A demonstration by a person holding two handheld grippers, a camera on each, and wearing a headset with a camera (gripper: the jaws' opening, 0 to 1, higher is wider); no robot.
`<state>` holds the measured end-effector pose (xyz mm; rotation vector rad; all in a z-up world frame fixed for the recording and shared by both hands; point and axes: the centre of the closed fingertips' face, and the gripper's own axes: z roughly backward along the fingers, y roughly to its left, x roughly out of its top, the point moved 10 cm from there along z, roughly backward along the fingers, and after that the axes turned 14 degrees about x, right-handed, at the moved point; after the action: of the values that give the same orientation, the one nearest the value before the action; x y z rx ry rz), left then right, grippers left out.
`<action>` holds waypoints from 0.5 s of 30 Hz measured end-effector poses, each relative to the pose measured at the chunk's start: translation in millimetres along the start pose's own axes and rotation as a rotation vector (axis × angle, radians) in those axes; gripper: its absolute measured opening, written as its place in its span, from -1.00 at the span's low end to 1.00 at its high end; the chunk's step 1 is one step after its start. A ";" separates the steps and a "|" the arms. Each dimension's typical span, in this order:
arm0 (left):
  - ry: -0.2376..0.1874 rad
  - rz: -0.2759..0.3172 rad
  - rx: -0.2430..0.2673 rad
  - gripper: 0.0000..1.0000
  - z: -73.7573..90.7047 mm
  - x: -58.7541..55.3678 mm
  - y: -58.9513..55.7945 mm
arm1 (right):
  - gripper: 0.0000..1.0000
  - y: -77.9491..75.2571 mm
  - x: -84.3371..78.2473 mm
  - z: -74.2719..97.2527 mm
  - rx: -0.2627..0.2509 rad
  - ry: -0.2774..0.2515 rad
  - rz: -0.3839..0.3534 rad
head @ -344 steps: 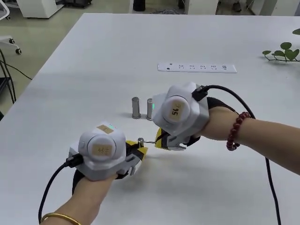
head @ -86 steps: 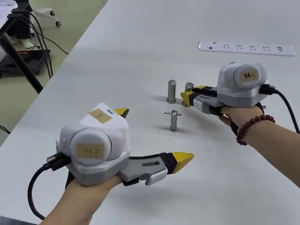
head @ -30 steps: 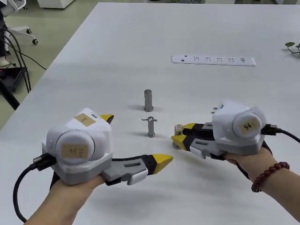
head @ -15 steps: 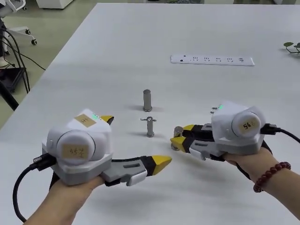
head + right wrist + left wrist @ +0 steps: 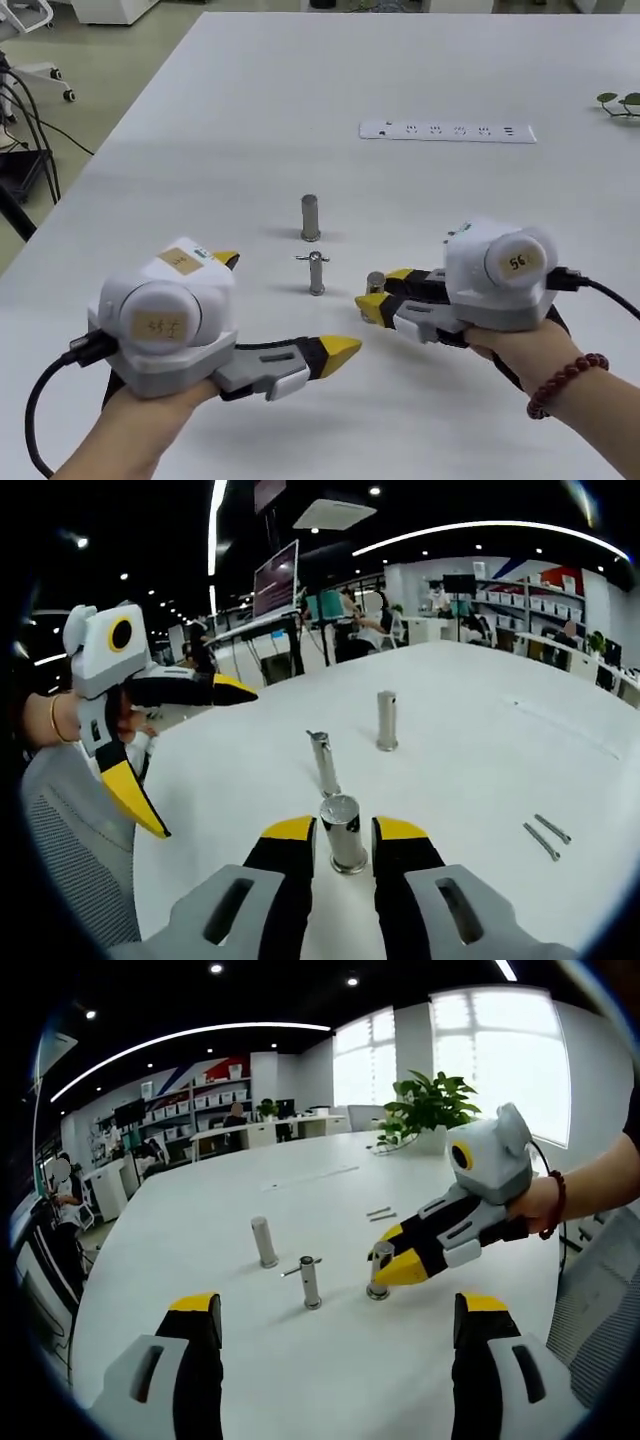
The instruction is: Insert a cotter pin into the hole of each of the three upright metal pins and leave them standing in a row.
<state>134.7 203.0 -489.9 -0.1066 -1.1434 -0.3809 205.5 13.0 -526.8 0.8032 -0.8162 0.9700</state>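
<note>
Three upright metal pins stand on the white table. The far pin [image 5: 310, 217] [image 5: 264, 1241] [image 5: 386, 720] is bare. A cotter pin sticks sideways through the top of the middle pin [image 5: 316, 272] [image 5: 310, 1282] [image 5: 322, 760]. My right gripper [image 5: 368, 300] [image 5: 344, 832] [image 5: 400, 1260] is shut on the third pin [image 5: 375, 283] [image 5: 344, 815] [image 5: 378, 1270], which stands on the table to the right of the middle one. At the near left my left gripper [image 5: 283, 305] [image 5: 338, 1305] [image 5: 195, 760] is wide open, holds nothing, and faces the pins.
Two loose cotter pins [image 5: 545, 835] [image 5: 378, 1214] lie on the table beyond the right gripper. A white power strip [image 5: 447, 131] lies further back, and a plant [image 5: 620, 103] is at the far right edge. The table's left edge drops to the floor.
My right gripper has carried the third pin from beside the far pin to the front, and in the last second slid it slightly left. My left gripper stays open and hardly moves.
</note>
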 end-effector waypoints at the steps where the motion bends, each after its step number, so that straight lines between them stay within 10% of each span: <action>1: 0.000 0.001 0.001 0.92 0.1 0.0 0.1 | -0.64 -0.1 0.3 0.6 0.000 0.004 0.008; 15: 0.005 0.032 -0.012 0.92 -0.2 -0.6 -1.0 | -0.38 -4.4 5.7 29.8 0.053 0.022 -0.018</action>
<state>134.3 202.1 -490.6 -0.1338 -1.1333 -0.3593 204.9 -12.1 -509.2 0.8427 -0.7660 0.9867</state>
